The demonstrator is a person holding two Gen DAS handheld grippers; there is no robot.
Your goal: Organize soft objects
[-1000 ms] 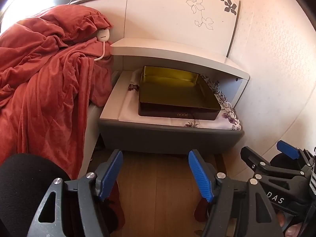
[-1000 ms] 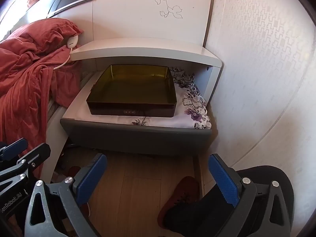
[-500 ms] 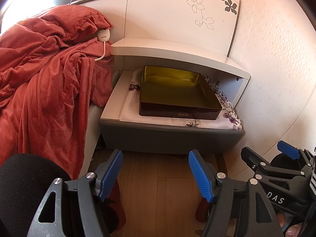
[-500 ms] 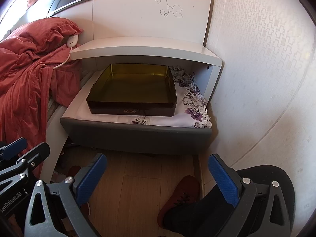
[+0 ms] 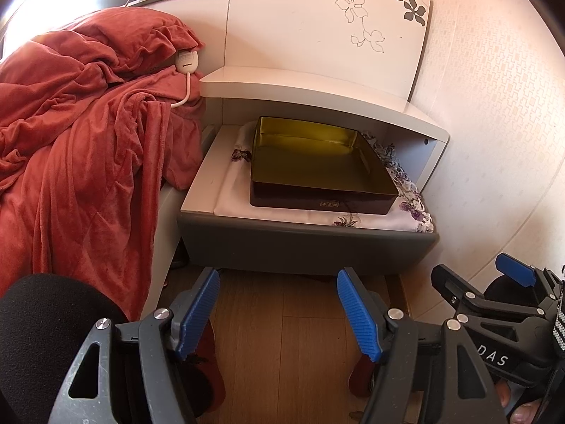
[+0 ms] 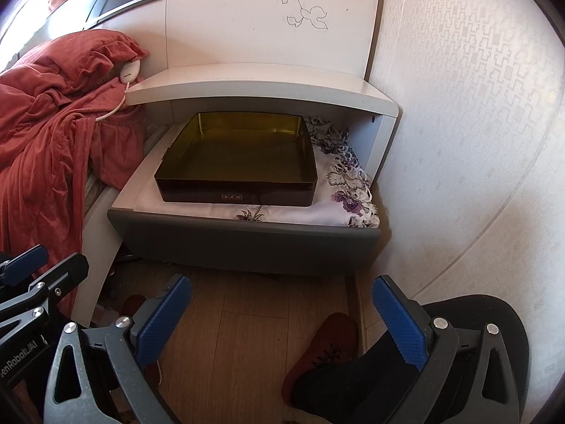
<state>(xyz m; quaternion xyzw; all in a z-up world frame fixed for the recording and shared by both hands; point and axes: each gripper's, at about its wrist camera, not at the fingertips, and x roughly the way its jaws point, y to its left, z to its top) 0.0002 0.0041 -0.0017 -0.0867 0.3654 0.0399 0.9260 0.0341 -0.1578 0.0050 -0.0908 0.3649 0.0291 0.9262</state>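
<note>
A rumpled red blanket (image 5: 77, 148) and red pillow (image 5: 120, 46) lie on the bed at the left; the blanket also shows in the right wrist view (image 6: 46, 148). An empty dark tin box (image 5: 317, 166) sits on a floral cloth (image 5: 406, 190) on the nightstand; the box also shows in the right wrist view (image 6: 240, 162). My left gripper (image 5: 279, 314) is open and empty, low above the wooden floor in front of the nightstand. My right gripper (image 6: 282, 321) is open and empty beside it.
The grey nightstand (image 5: 307, 243) has a white shelf (image 5: 317, 88) above the box. A white corded controller (image 5: 186, 60) rests on the blanket. The wall (image 6: 476, 123) is close on the right. A red slipper (image 6: 325, 349) lies on the floor.
Both views have shifted very slightly; the grippers stay open and nothing in the scene has moved.
</note>
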